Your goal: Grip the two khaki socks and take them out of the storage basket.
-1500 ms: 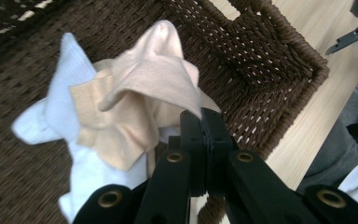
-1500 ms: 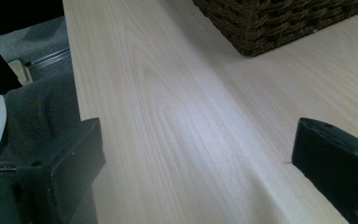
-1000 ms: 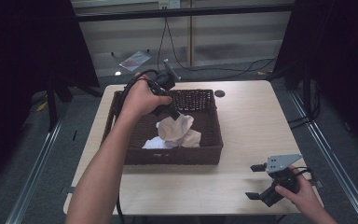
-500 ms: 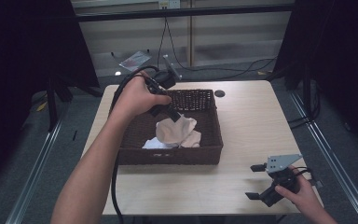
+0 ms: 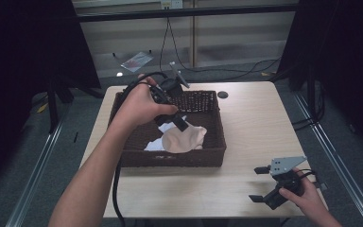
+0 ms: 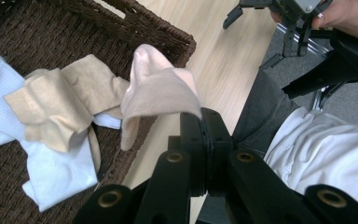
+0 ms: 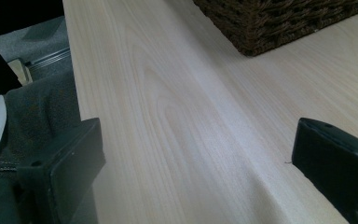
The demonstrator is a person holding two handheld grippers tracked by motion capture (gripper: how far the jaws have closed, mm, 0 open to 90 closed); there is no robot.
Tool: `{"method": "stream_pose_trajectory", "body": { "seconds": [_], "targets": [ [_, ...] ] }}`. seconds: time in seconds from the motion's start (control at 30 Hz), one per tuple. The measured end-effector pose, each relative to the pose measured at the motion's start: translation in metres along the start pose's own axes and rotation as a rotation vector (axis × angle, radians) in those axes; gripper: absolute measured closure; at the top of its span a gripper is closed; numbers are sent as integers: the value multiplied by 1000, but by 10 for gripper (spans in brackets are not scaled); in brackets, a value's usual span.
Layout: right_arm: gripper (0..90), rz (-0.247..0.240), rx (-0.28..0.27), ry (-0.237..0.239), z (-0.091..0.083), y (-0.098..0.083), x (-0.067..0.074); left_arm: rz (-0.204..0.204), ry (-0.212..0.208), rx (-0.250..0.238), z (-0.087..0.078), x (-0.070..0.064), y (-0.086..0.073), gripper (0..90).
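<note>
Item 1: your left gripper (image 5: 183, 126). Its fingers (image 6: 200, 135) are clenched on the edge of a pale pink sock (image 6: 156, 91). You pinch one edge so the rest hangs free and separates from the pile instead of dragging the other pieces along.

Item 2: pink sock. It is caught between the left fingers and drapes away from them over the near corner of the basket (image 5: 217, 142), its loose end trailing down just beyond the fingertips. It looks lifted clear of the pile, which suits carrying it out over the rim.

Item 3: tan sock (image 6: 60, 105). It lies crumpled in the basket, beyond the left fingers and off to one side, near the pink sock's hanging end; whether the two touch cannot be told.

Item 4: white sock (image 6: 51, 172). It lies flat under the tan one on the basket floor, apart from the fingers and untouched.

Item 5: your right gripper (image 5: 267, 184). Its fingers (image 7: 60, 172) stand released and wide, with nothing but bare bench (image 7: 177, 116) between them. You keep it low at the near edge, well away from the basket, probably parked to receive or to stay out of the left hand's way.
</note>
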State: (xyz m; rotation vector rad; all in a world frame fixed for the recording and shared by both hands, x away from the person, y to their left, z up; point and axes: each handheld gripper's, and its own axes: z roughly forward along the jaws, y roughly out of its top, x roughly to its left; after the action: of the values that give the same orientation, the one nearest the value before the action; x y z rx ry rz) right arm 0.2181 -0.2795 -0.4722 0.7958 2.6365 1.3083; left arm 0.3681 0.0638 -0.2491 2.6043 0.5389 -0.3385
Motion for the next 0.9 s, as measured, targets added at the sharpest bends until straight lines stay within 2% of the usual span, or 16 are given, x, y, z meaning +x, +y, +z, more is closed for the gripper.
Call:
{"method": "stream_pose_trajectory", "body": {
  "seconds": [0.13,0.4,0.43,0.47,0.57,0.73,0.9],
  "targets": [
    [22,-2,0,-1,0,0,0,23,-13,9,6,-1,-3,894],
    [22,5,6,5,0,0,1,40,-26,26,19,-6,-11,893],
    [22,1,8,6,0,0,1,46,-22,15,23,-10,-14,893],
    [22,1,8,6,0,0,1,55,-24,33,23,-11,-14,893],
    [22,0,9,6,0,0,1,65,-28,22,26,-15,-15,892],
    [22,0,13,5,0,0,1,101,-36,40,35,-23,-17,891],
    [22,-1,13,5,0,0,1,111,-41,42,42,-27,-20,891]
  ]
}}
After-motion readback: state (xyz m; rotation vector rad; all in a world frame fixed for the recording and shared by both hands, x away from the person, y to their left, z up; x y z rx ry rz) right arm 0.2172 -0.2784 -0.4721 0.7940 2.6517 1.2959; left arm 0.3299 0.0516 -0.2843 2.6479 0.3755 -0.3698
